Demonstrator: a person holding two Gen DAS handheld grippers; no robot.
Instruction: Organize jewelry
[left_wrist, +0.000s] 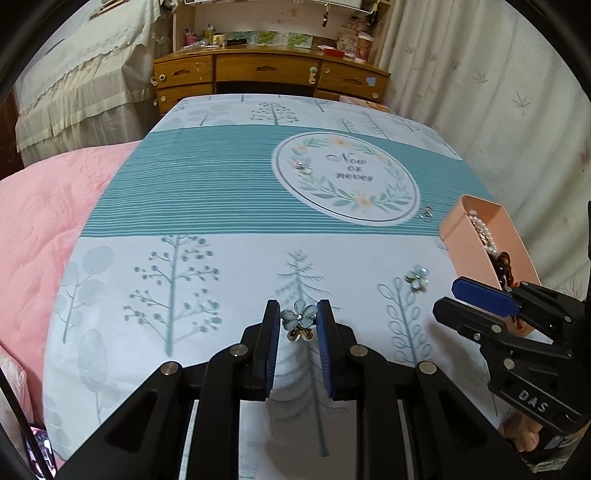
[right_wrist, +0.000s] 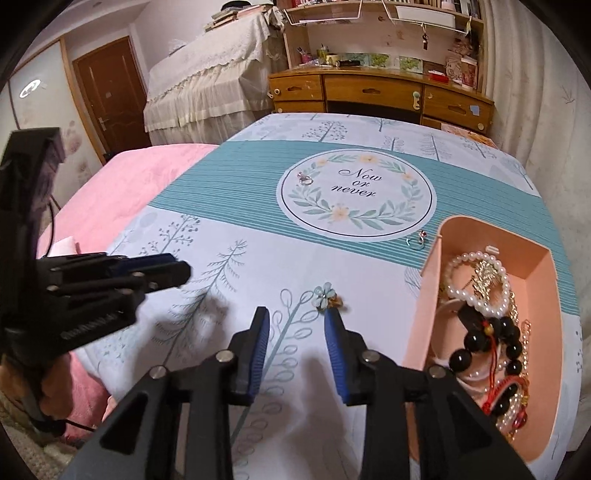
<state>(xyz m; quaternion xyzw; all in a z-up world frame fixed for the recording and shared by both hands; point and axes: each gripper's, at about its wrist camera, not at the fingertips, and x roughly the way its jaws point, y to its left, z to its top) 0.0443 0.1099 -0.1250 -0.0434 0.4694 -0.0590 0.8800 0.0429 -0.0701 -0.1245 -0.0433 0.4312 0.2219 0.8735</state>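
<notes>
Held flower clip: a pale blue enamel flower hair clip with a gold clasp (left_wrist: 298, 320) is sitting between the blue pads of the left gripper (left_wrist: 297, 325), pinched there and lifted a little off the cloth.
Left gripper: its jaws are standing narrow and closing on that flower clip; in the right wrist view it (right_wrist: 177, 271) is reaching in from the left edge.
Second flower clip: a matching pale blue flower clip (right_wrist: 327, 295) is lying on the tree-printed cloth, just ahead of the right gripper's right fingertip; whether the tip is touching it I cannot tell.
Right gripper: the right gripper (right_wrist: 297, 317) is standing partly open with nothing between its pads, only cloth showing in the gap.
Pink box: an open rectangular salmon-pink jewelry box (right_wrist: 417, 317) is resting on the cloth to the right, just beside the right gripper.
Box contents: a white pearl bracelet (right_wrist: 458, 291), a black bead bracelet (right_wrist: 476, 343), gold chains and red cord pieces are lying heaped inside.
Loose rings: a small silver ring with a red stone (right_wrist: 417, 240) is lying near the box's far corner; another small ring with a pink stone (right_wrist: 306, 179) is lying inside the printed wreath circle.
Surface: a white and teal tree-printed cloth (left_wrist: 207, 199) is covering the bed, with a pink quilt (left_wrist: 44, 206) at its left.
Background: a wooden desk with drawers (left_wrist: 258, 74) is standing beyond the bed's far end.
</notes>
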